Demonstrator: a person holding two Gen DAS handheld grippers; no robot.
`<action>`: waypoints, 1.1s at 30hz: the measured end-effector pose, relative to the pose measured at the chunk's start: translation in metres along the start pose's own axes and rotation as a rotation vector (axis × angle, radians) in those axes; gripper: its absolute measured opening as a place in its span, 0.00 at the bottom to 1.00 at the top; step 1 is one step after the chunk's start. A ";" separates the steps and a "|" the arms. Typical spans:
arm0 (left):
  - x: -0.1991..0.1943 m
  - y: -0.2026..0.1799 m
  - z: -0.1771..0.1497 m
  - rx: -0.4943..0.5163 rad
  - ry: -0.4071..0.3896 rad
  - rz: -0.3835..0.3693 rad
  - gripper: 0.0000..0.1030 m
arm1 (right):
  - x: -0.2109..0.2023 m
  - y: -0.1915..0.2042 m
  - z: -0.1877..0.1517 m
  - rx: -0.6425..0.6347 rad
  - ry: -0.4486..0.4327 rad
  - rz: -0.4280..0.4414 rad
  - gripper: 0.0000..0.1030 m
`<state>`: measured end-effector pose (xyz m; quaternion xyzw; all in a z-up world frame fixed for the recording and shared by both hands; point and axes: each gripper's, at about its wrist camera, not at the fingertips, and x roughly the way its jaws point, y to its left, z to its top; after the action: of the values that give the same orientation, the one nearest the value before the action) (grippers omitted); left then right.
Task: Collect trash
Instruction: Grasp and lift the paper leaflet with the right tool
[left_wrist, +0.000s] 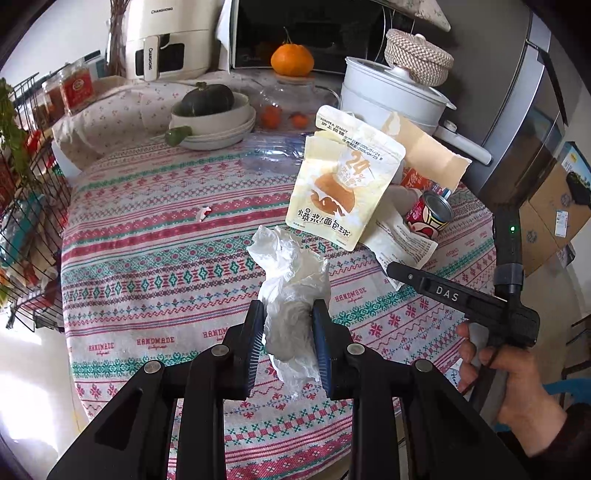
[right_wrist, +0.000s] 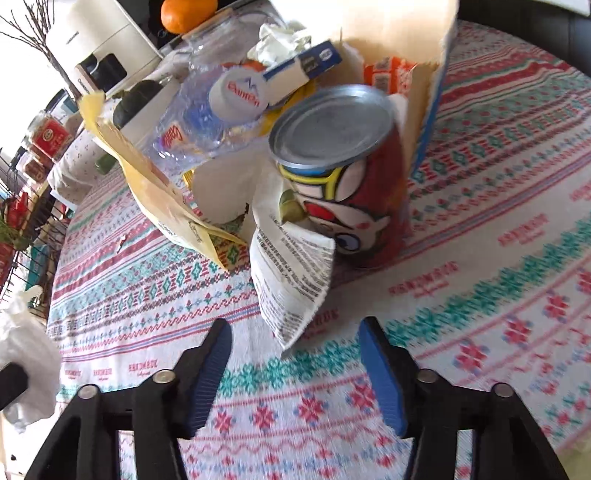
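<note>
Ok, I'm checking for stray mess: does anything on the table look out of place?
Yes. A small torn scrap lies alone on the tablecloth, apart from the trash pile. In that pile, the red can sits tilted against a printed wrapper, and the plastic bottle is crushed.

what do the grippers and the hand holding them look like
Both grippers are black, with angular linkage arms, silver pivot bolts and ribbed blue pads on the fingers. The right gripper reads "DAS" in white and shows a green light. The bare right hand wears a dark sleeve.
</note>
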<state>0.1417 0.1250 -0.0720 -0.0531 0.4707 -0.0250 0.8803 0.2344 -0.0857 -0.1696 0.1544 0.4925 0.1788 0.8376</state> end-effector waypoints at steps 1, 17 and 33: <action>0.000 -0.001 0.000 0.001 0.001 -0.002 0.27 | 0.004 -0.001 0.000 0.009 -0.006 0.007 0.50; -0.009 -0.014 0.003 0.016 -0.026 -0.026 0.27 | -0.018 0.013 0.009 -0.064 -0.028 0.057 0.07; -0.041 -0.061 -0.013 0.079 -0.083 -0.114 0.27 | -0.143 0.009 -0.017 -0.204 -0.054 -0.002 0.07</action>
<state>0.1084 0.0674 -0.0384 -0.0460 0.4287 -0.0913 0.8976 0.1539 -0.1407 -0.0631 0.0724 0.4493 0.2228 0.8621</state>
